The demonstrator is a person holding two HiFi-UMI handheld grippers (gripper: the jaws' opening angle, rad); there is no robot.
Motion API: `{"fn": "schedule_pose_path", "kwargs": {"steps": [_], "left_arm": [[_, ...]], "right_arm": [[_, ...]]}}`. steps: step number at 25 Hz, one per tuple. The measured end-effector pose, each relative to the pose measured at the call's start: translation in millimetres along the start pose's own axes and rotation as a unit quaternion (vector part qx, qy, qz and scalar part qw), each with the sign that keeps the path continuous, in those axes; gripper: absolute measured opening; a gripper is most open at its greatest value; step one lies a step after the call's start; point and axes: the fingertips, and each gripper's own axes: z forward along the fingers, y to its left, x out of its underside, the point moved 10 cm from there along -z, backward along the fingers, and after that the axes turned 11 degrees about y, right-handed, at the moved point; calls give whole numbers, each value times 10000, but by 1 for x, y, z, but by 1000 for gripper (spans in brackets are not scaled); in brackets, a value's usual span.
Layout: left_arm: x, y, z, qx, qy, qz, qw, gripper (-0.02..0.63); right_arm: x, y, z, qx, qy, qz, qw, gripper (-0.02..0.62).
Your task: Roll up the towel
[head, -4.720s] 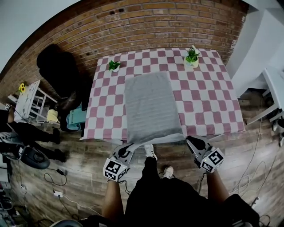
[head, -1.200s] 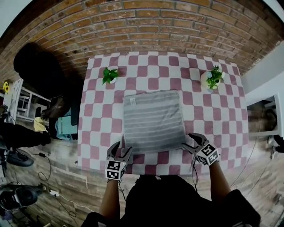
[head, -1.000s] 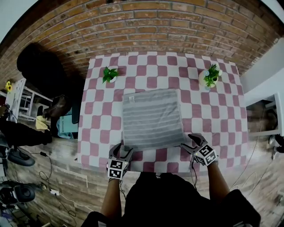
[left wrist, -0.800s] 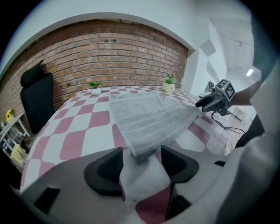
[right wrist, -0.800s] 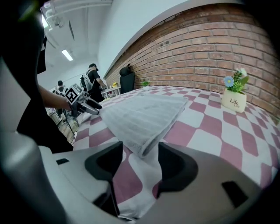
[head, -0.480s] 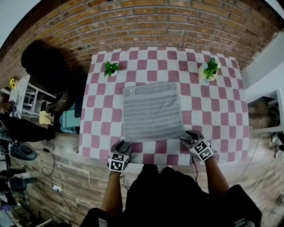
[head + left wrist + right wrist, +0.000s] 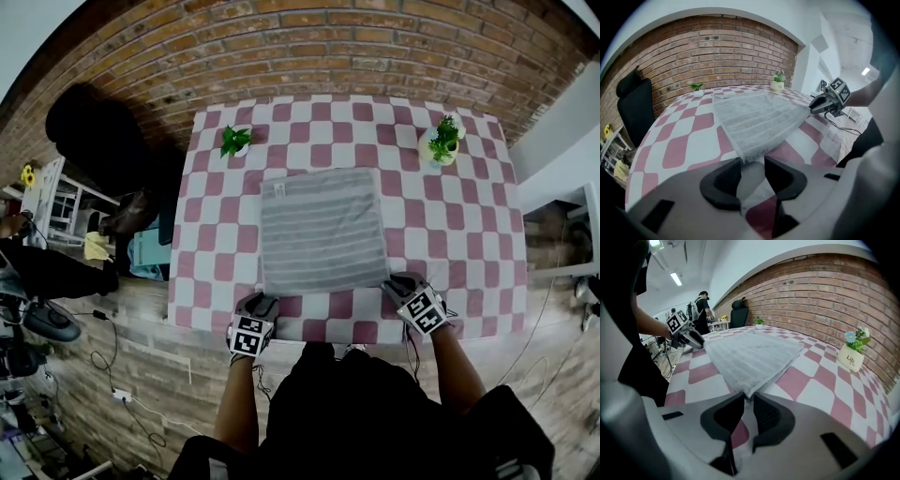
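A grey striped towel (image 7: 323, 230) lies flat in the middle of the pink-and-white checked table (image 7: 441, 244). My left gripper (image 7: 261, 300) is at the towel's near left corner. In the left gripper view that corner (image 7: 746, 156) reaches between the tips of the left gripper (image 7: 752, 159); the jaws are closing with a gap still showing on both sides. My right gripper (image 7: 394, 284) is at the near right corner. In the right gripper view the right gripper (image 7: 747, 397) has its closing jaws drawn narrow, pinching the towel (image 7: 750, 357) at its corner tip.
Two small potted plants stand at the far side, one left (image 7: 234, 141) and one right (image 7: 442, 141). A black chair (image 7: 94, 131) and a white shelf (image 7: 37, 202) are left of the table. The table's front edge runs just below both grippers.
Both grippers have come down onto the towel's near corners, and their jaws have narrowed. The towel itself lies as before.
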Motion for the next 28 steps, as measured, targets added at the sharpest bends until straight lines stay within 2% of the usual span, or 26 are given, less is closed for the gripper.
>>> {"fn": "schedule_pose_path", "kwargs": {"steps": [5,6,7,8,18,24,28], "left_arm": [[-1,0,0,-29,28,19,10000,147],[-2,1,-1,-86,25,21,10000,126],[-3,1,-3,-160,27,32,9999,46],[-3,2,-4,-220,32,43,9997,28],[1,-5,-17,-433,-11,186,9989,8],[12,-26,-29,-566,-12,446,9974,7],[23,-42,-33,-629,-12,452,9970,8]], "right_arm": [[4,4,-2,172,114,-240,9995,34],[4,5,-3,200,94,-266,9994,27],[5,6,-4,214,68,-265,9994,25],[5,6,-4,221,52,-247,9994,23],[14,9,-14,187,-219,-79,9996,9],[28,17,-29,160,-334,-109,9993,8],[42,24,-39,103,-392,-206,9990,8]]}}
